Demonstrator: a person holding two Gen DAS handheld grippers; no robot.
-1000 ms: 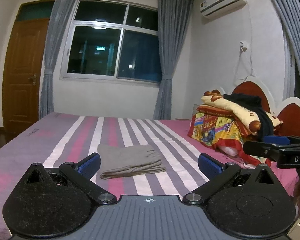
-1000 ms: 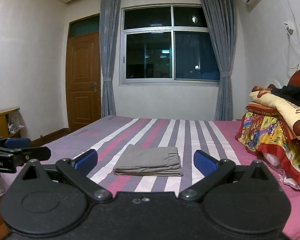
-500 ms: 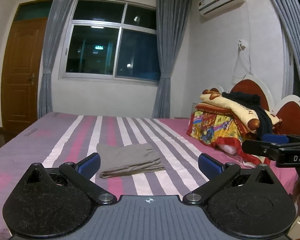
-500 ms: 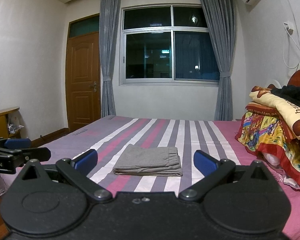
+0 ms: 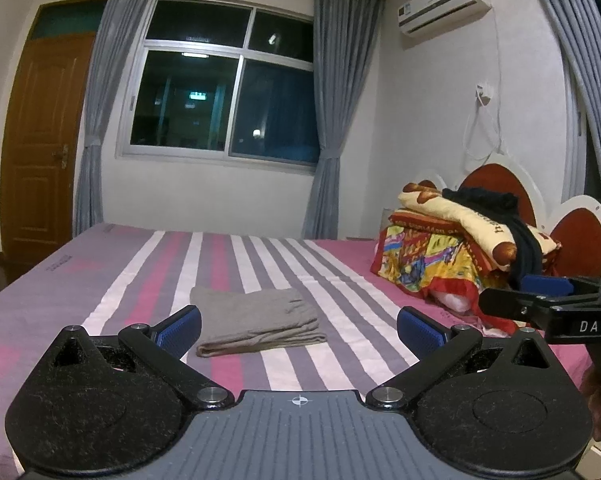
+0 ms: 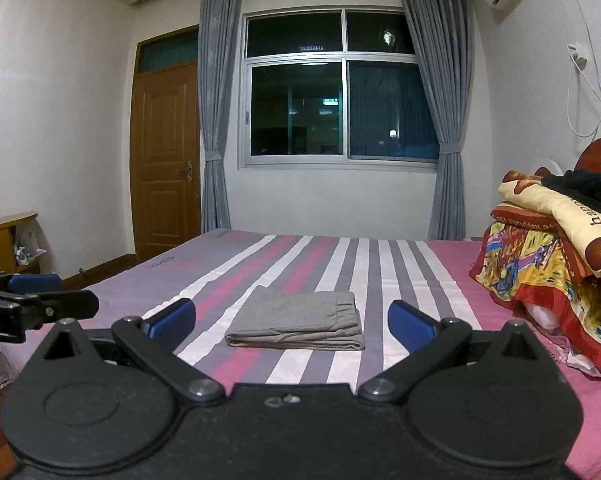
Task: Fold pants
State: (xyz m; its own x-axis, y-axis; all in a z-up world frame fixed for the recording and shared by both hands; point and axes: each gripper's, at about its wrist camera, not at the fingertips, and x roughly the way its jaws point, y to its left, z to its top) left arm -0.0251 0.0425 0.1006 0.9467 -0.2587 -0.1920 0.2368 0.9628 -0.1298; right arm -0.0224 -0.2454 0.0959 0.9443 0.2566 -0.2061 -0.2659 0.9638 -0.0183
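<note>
your left claw [image 5: 299, 330] is spread wide with nothing in it, and your right claw [image 6: 291, 322] is spread wide with nothing in it too. both hang in the air at the near edge of the bed [image 6: 404, 264], side by side, and do not touch the cloth.

the pants [image 6: 296, 326] lie flat on the bed, straight ahead of your right claw and down a little. from your left claw the pants [image 5: 258, 322] are ahead too, but a bit to its left. they look folded into a small flat stack, with layers showing on the near edge and a gathered waistband on the right end. the long side of the stack runs left to right across your claws. the right claw looks lined up best with the middle, though neither claw is clearly closer.

it looks like the folding is done, or nearly done. if one more fold is wanted, i think each claw would need to go forward and down to one end of the stack.

the pants are soft grey cloth that will bend and slip easily. the bed sheet is smooth, with pink, purple and white stripes. ahead and to the right of your claws sits a lumpy pile of bright blankets [image 6: 540, 264].
</note>
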